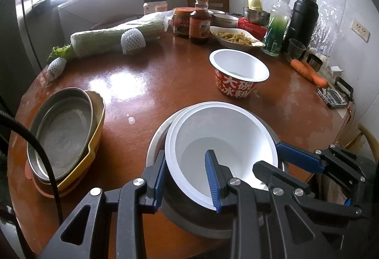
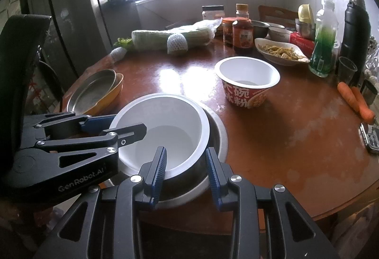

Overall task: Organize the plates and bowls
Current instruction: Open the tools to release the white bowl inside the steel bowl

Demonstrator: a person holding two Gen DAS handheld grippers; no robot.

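Note:
A plain white paper bowl (image 1: 225,135) (image 2: 165,116) sits nested inside a steel bowl (image 1: 189,228) (image 2: 218,135) at the near edge of the round brown table (image 1: 154,83). My left gripper (image 1: 186,152) (image 2: 129,123) is shut on the white bowl's near-left wall, one finger inside and one outside. My right gripper (image 2: 185,149) (image 1: 266,155) clamps the near-right side, with one finger inside the white bowl and the other outside the steel rim. A red printed paper bowl (image 1: 236,85) (image 2: 246,95) stands empty beyond them. A steel plate (image 1: 64,133) (image 2: 94,90) rests in a yellow dish (image 1: 97,131) on the left.
Along the far side lie wrapped cabbage (image 1: 106,40), sauce jars (image 1: 199,21), a white dish of food (image 1: 234,38), a green bottle (image 1: 277,26) and a black thermos (image 1: 303,17). Carrots (image 1: 308,71) and a small device (image 1: 331,97) sit by the right edge.

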